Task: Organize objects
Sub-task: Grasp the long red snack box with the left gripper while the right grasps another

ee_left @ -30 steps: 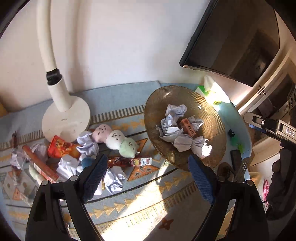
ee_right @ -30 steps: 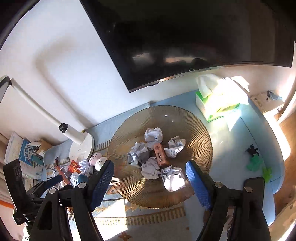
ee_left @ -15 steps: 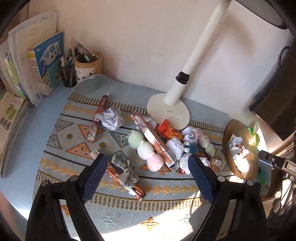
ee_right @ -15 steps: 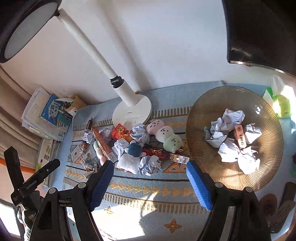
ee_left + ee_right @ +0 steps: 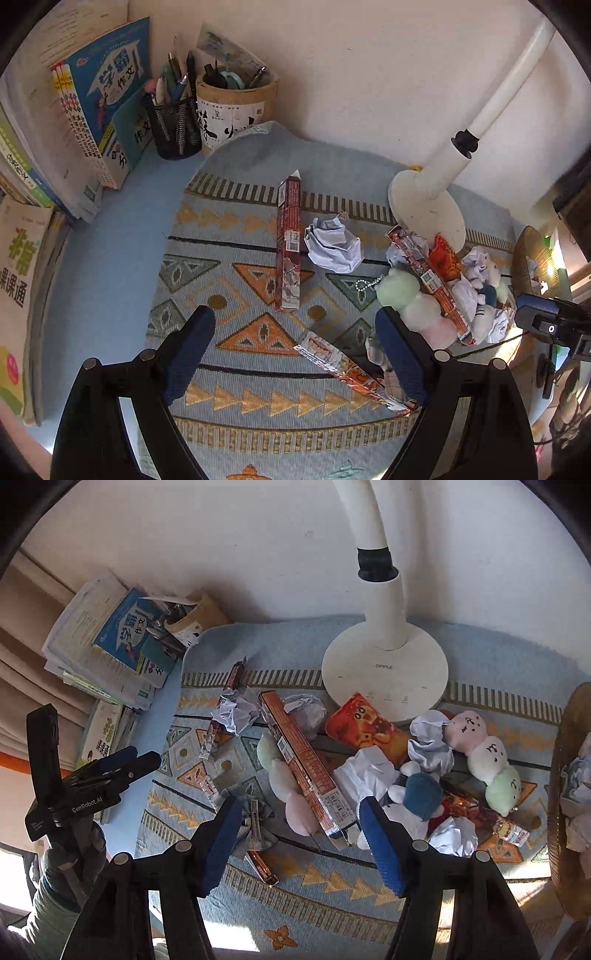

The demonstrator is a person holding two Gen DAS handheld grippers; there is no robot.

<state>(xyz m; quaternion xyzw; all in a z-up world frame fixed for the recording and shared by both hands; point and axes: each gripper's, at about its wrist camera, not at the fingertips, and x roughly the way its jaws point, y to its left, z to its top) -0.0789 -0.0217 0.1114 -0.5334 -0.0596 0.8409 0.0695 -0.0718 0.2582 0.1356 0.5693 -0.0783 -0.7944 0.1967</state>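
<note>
Clutter lies on a patterned mat (image 5: 229,280). In the left wrist view, a long red box (image 5: 289,243), a crumpled paper ball (image 5: 332,243) and a torn wrapper (image 5: 347,365) lie ahead of my left gripper (image 5: 293,325), which is open and empty above the mat. My right gripper (image 5: 298,808) is also open and empty. It hovers over a long orange box (image 5: 306,764) that rests on a pastel plush (image 5: 288,786). Nearby lie a blue-capped plush (image 5: 421,797), a three-ball plush (image 5: 484,757), a red snack bag (image 5: 365,727) and paper balls (image 5: 369,771).
A white lamp base (image 5: 384,672) stands at the back of the mat. The brown ribbed bowl (image 5: 572,738) holding crumpled paper sits at the right edge. Stacked books (image 5: 92,110) and two pen holders (image 5: 236,107) fill the back left corner. A gloved hand holds the left gripper (image 5: 147,755).
Both cameras have swung left, away from the bowl and over the cluttered mat, and moved closer to it. Both grippers stay open with nothing in them.
</note>
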